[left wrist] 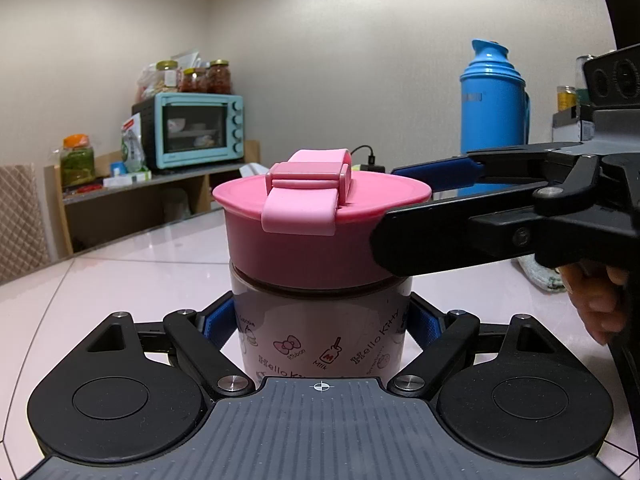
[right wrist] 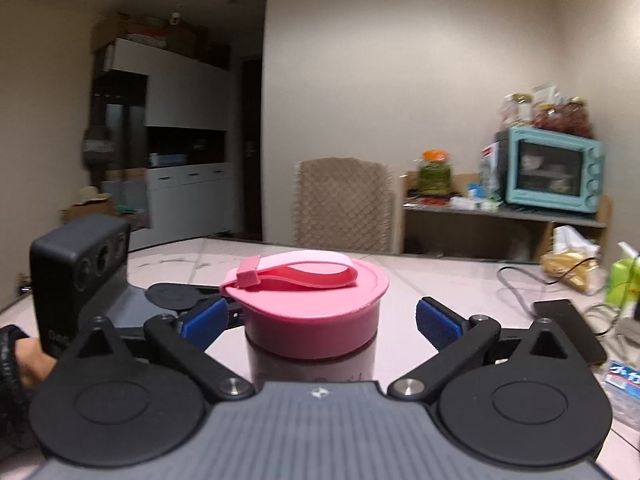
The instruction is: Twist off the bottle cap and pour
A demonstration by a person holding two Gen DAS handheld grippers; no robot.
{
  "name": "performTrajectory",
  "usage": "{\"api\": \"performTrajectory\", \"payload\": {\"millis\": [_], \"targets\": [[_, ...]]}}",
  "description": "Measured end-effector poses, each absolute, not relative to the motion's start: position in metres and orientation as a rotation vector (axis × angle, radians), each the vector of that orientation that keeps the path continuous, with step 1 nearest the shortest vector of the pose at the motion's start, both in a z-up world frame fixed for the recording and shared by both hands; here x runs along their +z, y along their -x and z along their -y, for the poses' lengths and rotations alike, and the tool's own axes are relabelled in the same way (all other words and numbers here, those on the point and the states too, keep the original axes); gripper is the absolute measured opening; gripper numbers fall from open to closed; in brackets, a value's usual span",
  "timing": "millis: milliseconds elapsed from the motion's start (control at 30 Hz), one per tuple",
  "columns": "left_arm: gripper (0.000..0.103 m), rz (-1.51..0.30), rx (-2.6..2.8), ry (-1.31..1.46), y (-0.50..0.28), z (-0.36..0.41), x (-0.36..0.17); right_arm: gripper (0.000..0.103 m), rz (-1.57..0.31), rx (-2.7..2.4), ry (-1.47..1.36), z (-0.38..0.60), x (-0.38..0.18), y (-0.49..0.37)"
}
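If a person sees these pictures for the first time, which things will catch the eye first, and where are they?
The pink cap with its loop strap, on a printed bottle, fills the centre of both views. The left gripper clamps the bottle's body, while the right gripper stands open on both sides of the cap. Behind, a bright blue thermos stands at the right in the left wrist view, and a teal oven sits on a shelf.

Dim indoor light, fisheye bending, right view blurred

A home dining room: teal toaster oven (left wrist: pixel 199 130) under food jars (left wrist: pixel 218 76), blue thermos (left wrist: pixel 493 98), white cabinets (right wrist: pixel 180 152).
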State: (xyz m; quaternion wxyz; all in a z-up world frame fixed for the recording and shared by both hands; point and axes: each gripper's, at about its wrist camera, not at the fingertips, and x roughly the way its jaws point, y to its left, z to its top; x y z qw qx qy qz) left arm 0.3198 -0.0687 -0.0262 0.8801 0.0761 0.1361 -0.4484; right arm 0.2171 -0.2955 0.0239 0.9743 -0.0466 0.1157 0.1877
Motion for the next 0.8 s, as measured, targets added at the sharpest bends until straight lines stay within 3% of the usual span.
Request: {"api": "performTrajectory", "payload": {"millis": [800], "targets": [[0.09, -0.284, -0.934, -0.159, -0.319, 0.069, -0.026, 0.095, -0.26, 0.219, 0.048, 0.253, 0.009, -0.232]]}}
